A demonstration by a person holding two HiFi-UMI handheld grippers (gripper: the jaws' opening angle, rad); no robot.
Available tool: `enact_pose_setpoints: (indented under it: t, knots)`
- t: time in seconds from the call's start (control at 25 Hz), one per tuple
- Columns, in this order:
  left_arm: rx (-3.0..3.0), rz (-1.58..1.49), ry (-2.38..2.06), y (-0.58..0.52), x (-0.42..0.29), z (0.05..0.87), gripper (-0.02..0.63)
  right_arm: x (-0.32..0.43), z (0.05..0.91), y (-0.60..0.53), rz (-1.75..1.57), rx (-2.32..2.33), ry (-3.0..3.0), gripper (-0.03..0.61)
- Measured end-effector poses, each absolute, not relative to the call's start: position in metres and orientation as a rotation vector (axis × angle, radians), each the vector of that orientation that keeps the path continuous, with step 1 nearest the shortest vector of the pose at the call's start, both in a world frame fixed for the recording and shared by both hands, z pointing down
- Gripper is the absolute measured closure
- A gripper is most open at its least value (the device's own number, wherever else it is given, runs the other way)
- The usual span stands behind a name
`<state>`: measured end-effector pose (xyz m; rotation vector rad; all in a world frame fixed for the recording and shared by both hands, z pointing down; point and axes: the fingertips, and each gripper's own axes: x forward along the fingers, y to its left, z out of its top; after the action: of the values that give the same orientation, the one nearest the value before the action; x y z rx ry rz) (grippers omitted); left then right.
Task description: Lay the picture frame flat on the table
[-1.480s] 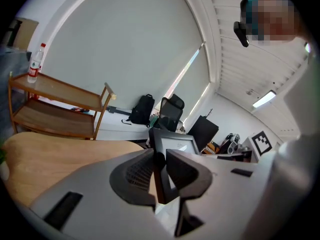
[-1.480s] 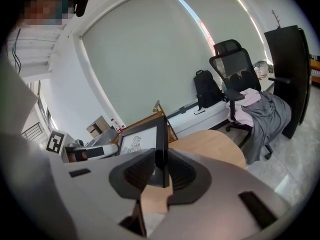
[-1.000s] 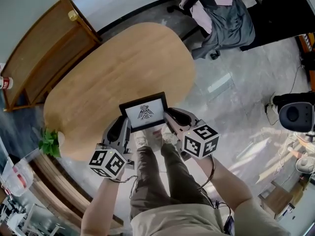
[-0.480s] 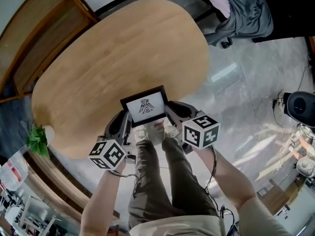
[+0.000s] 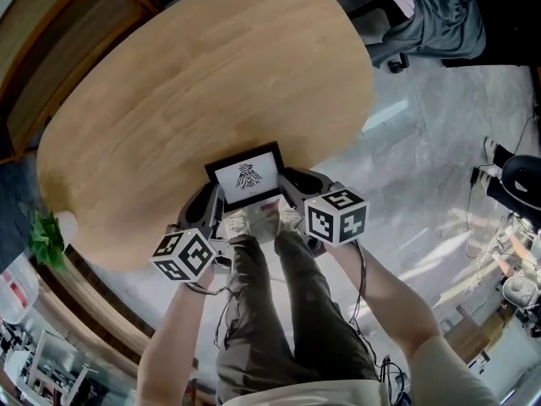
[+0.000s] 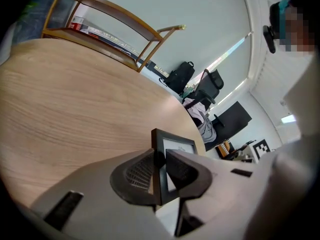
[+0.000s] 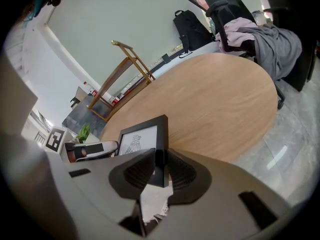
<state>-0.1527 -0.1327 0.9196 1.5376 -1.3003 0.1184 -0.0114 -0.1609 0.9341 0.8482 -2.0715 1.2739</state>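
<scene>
A black picture frame (image 5: 246, 176) with a small bird drawing on white is held in the air at the near edge of the oval wooden table (image 5: 194, 83). My left gripper (image 5: 215, 201) is shut on the frame's left side (image 6: 159, 169). My right gripper (image 5: 287, 189) is shut on its right side (image 7: 161, 149). The frame tilts with its face up towards me, half over the table edge and half over the person's shoes. In the left gripper view the frame (image 6: 172, 149) shows edge-on between the pads (image 6: 142, 171); the right gripper view shows its drawing (image 7: 137, 139).
A wooden shelf unit (image 5: 59, 49) stands beyond the table at the far left. An office chair draped with clothes (image 5: 439, 11) is at the far right. A green plant (image 5: 46, 239) sits at the left near the table edge. Grey tiled floor (image 5: 423, 167) lies to the right.
Both grippers have carried the frame slightly forward over the table edge, and the head view has shifted so the table sits lower and fuller in it. Both grips are unchanged.
</scene>
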Motion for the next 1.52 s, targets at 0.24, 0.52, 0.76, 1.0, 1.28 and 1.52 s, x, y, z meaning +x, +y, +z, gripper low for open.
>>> enact_pose_setpoints:
  t: [0.24,0.52,0.76,1.0,1.28,1.52]
  knots:
    - [1.483,0.135,-1.334,-0.128,-0.153,0.938,0.545,-0.012,0.948,-0.156,1.224,0.858,-2.056,0.519]
    - [1.456,0.162,-1.322,-0.120,-0.149,0.948,0.543,-0.011,0.958,-0.156,1.140,0.877,-2.038,0.518]
    - [1.457,0.191,-1.360,-0.120,-0.154,0.945,0.543,-0.009,0.950,-0.165,1.072,0.917,-2.044,0.515]
    - [1.590,0.261,-1.374,-0.128,-0.150,0.900,0.546,-0.001,0.908,-0.185,1.048,1.001,-2.077,0.537]
    - [1.814,0.247,-1.341,-0.153,-0.139,0.789,0.580,-0.007,0.800,-0.201,1.020,1.036,-2.198,0.561]
    - [1.975,0.311,-1.401,-0.169,-0.150,0.677,0.594,-0.019,0.665,-0.207,0.937,1.057,-2.345,0.566]
